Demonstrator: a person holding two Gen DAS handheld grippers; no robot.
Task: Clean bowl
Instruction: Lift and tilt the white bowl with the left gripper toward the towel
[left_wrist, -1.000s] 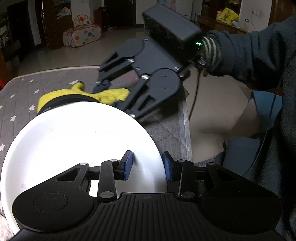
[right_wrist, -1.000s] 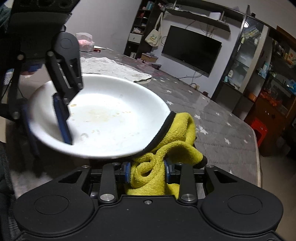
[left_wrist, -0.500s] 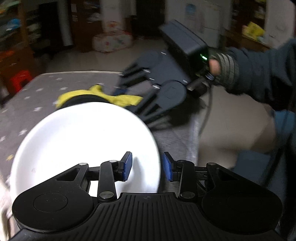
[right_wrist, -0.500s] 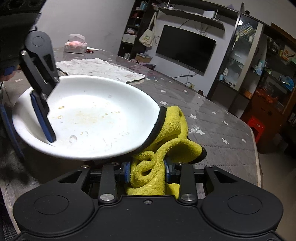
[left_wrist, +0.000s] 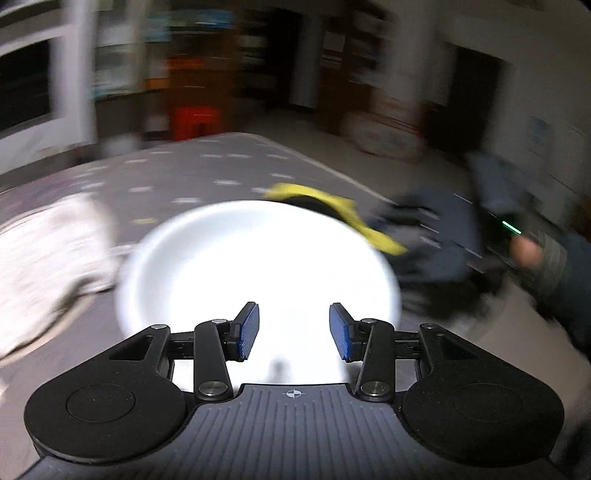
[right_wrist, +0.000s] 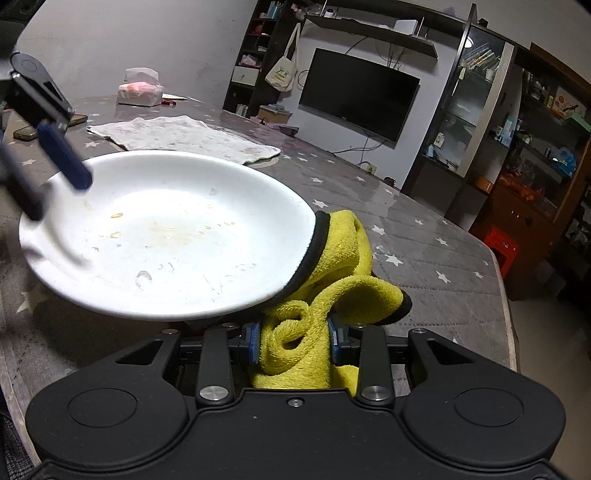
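A white shallow bowl (right_wrist: 166, 236) with dried yellowish stains sits tilted on the grey star-pattern table (right_wrist: 424, 251). It shows overexposed in the blurred left wrist view (left_wrist: 258, 266). My right gripper (right_wrist: 293, 341) is shut on a yellow cloth (right_wrist: 328, 273) with a black edge, bunched at the bowl's near right rim. My left gripper (left_wrist: 293, 330) is open at the bowl's rim, blue pads apart. It shows in the right wrist view (right_wrist: 48, 166), one pad inside the far left rim, the other outside. The right gripper (left_wrist: 436, 236) appears blurred behind the bowl.
A stained white rag (right_wrist: 184, 136) lies flat behind the bowl, also in the left wrist view (left_wrist: 48, 258). A tissue pack (right_wrist: 140, 90) and phones (right_wrist: 26, 133) lie at the far left. The table's edge (right_wrist: 506, 314) runs along the right. A TV (right_wrist: 358, 94) hangs beyond.
My left gripper has swung round the bowl's rim to the left, its view now fast-blurred, and its jaws stand wider. The right gripper still holds the yellow cloth at the rim.
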